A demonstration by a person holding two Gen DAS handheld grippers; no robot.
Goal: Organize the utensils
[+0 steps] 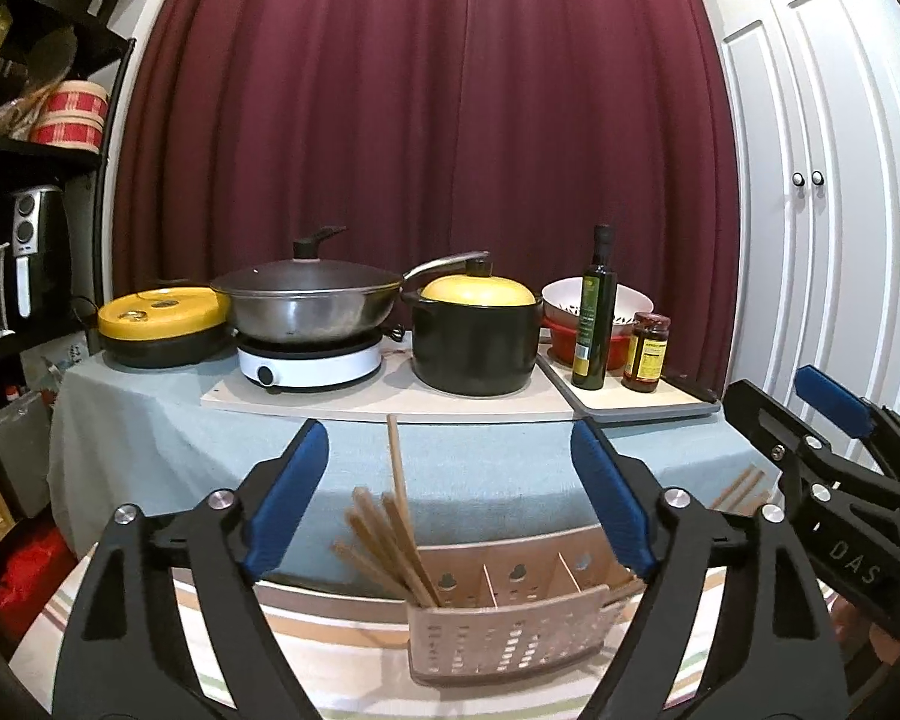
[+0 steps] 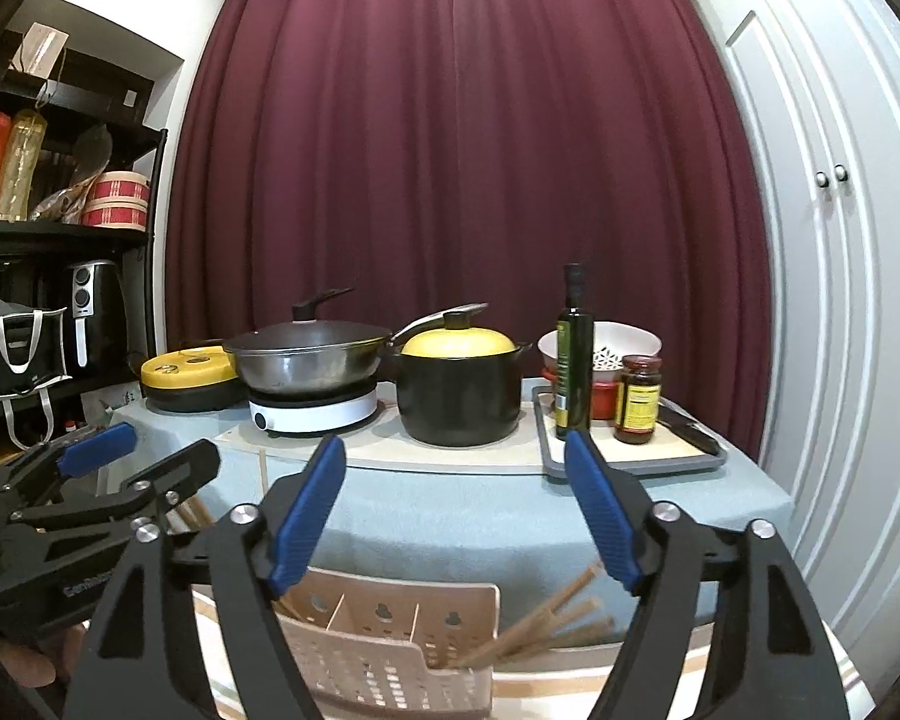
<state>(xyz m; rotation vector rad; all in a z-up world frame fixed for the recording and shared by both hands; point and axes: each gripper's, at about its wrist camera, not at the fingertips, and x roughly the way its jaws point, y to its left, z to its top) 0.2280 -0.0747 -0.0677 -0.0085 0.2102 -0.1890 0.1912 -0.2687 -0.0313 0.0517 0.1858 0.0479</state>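
Standing before a dark red curtain [image 1: 426,120] and white panelled doors [image 1: 822,180], the table [image 1: 480,468] carries a pale blue cloth, a lidded wok [image 1: 306,300] on a white hob, a black pot [image 1: 477,342] with a yellow lid, and an oil bottle [image 1: 594,312] and sauce jar [image 1: 645,354] on a tray. Both the left gripper [image 1: 450,492] and right gripper [image 2: 456,510] hover level over the near edge, blue ribbed pads spread wide apart, gripping nothing. Below them sits the perforated beige plastic utensil holder [image 1: 510,630] with three compartments, wooden chopsticks [image 1: 390,534] leaning out of an end compartment and more chopsticks [image 2: 546,624] lying just beside the holder.
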